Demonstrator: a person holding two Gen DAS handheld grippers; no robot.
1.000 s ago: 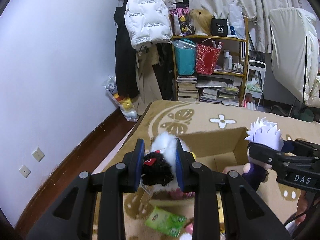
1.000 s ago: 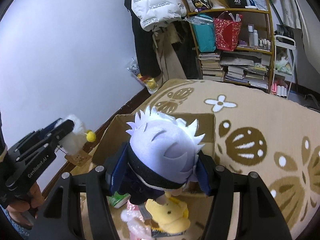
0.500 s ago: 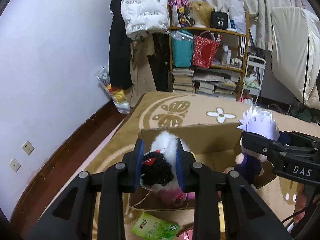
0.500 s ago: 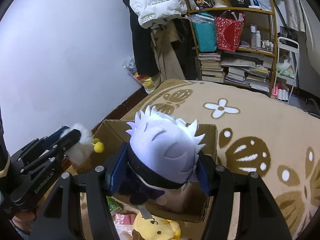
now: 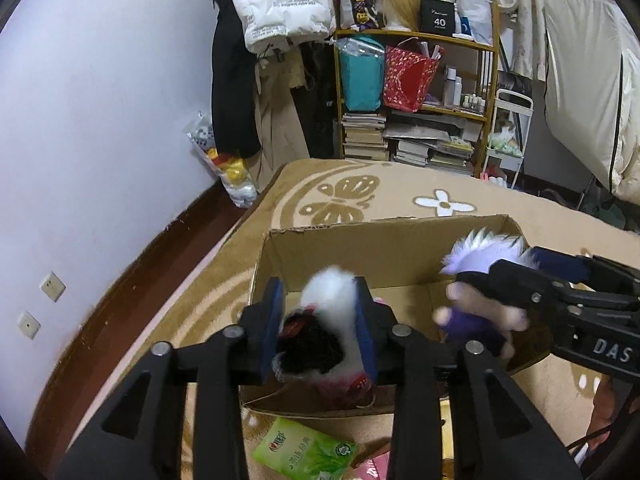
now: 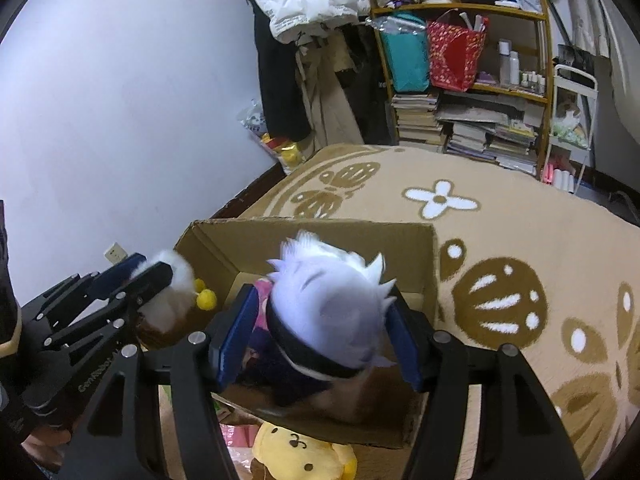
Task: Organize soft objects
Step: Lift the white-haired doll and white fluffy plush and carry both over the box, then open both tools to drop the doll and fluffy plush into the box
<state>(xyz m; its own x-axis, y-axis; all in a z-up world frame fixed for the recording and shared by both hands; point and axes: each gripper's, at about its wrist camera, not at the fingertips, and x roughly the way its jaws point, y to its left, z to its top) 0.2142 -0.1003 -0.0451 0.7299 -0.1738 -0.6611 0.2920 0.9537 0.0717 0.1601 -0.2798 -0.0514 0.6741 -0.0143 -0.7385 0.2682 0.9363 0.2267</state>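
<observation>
My left gripper [image 5: 320, 322] is shut on a white and black fluffy plush [image 5: 324, 328] and holds it over the near left part of an open cardboard box [image 5: 360, 248]. It also shows in the right wrist view [image 6: 140, 280], with the plush's yellow pompoms [image 6: 206, 300] hanging. My right gripper [image 6: 320, 332] is shut on a white-haired doll in dark clothes [image 6: 328, 304], held over the box [image 6: 320, 236]. In the left wrist view the doll [image 5: 476, 280] is above the box's right side. A pink item lies inside the box, mostly hidden.
The box sits on a tan patterned rug [image 6: 520, 240]. A green packet [image 5: 304, 450] and a yellow plush [image 6: 304, 454] lie in front of the box. A wall [image 5: 100, 120] is at left. A shelf with books and bags [image 5: 416, 92] and hanging coats [image 5: 280, 12] stand behind.
Both grippers have moved forward and lowered with their toys, from in front of the box to over its opening. The doll now hangs partly below the box rim.
</observation>
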